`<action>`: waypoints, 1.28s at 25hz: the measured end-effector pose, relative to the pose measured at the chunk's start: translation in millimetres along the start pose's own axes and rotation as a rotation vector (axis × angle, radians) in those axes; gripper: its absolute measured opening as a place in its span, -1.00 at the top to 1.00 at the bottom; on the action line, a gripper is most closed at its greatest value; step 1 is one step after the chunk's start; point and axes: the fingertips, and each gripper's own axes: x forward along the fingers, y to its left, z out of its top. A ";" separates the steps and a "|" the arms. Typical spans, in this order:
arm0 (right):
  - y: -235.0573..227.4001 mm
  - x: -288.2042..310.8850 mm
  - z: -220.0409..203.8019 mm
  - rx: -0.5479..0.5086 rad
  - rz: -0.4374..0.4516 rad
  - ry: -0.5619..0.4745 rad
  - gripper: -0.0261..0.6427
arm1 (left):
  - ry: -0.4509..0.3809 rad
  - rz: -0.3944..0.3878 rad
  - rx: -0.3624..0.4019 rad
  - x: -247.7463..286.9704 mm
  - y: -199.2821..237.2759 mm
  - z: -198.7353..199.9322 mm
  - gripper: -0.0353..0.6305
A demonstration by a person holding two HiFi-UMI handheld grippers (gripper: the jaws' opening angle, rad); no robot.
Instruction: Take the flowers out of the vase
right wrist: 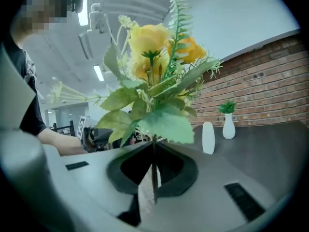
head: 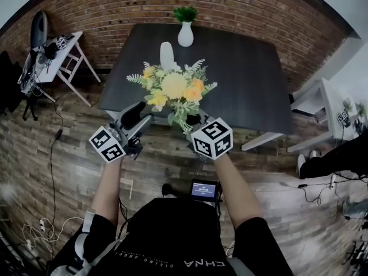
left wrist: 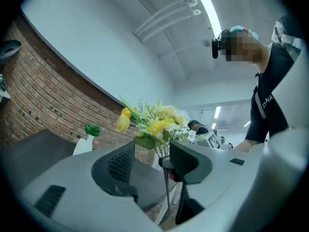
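A bouquet of yellow and orange flowers [head: 175, 91] with green leaves hangs above the front edge of the dark table [head: 247, 79]. My right gripper [head: 194, 121] is shut on its stems, and in the right gripper view the thin stem [right wrist: 153, 173] runs up between the closed jaws to the blooms [right wrist: 154, 52]. The tall white vase [head: 167, 55] stands empty behind the bouquet, also on the table in the right gripper view [right wrist: 208, 137]. My left gripper [head: 137, 115] is open just left of the stems, holding nothing; its view has the bouquet [left wrist: 154, 122] beyond the jaws [left wrist: 152, 163].
A second white vase with a green plant [head: 185, 33] stands at the table's far edge by the brick wall. A white folding table [head: 60, 53] is at the left and a white desk [head: 336, 111] at the right. Cables lie on the wooden floor [head: 54, 148].
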 end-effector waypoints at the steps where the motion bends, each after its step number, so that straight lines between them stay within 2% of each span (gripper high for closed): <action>1: -6.5 -9.5 -2.2 0.014 -0.025 -0.007 0.84 | 0.025 0.016 0.017 0.0 -4.0 -8.0 0.27; 5: -39.2 -53.0 -11.0 0.043 -0.126 -0.025 0.84 | 0.144 0.135 0.136 13.2 -14.1 -42.9 0.28; 9: -65.9 -85.1 -16.4 0.025 -0.169 -0.009 0.84 | 0.254 0.207 0.250 40.4 -31.8 -70.3 0.30; 11: -69.5 -88.2 -15.6 0.015 -0.177 -0.005 0.84 | 0.254 0.245 0.277 44.6 -33.9 -68.7 0.77; 13: -71.4 -88.7 -14.9 0.007 -0.185 -0.005 0.84 | 0.236 0.263 0.275 45.7 -34.7 -65.7 0.88; 20: -74.0 -88.0 -13.8 0.001 -0.185 -0.011 0.84 | 0.175 0.287 0.218 46.2 -31.8 -62.1 0.88; 32: -79.2 -83.5 -15.2 -0.004 -0.171 -0.012 0.84 | 0.136 0.229 0.192 55.0 -39.0 -64.0 0.88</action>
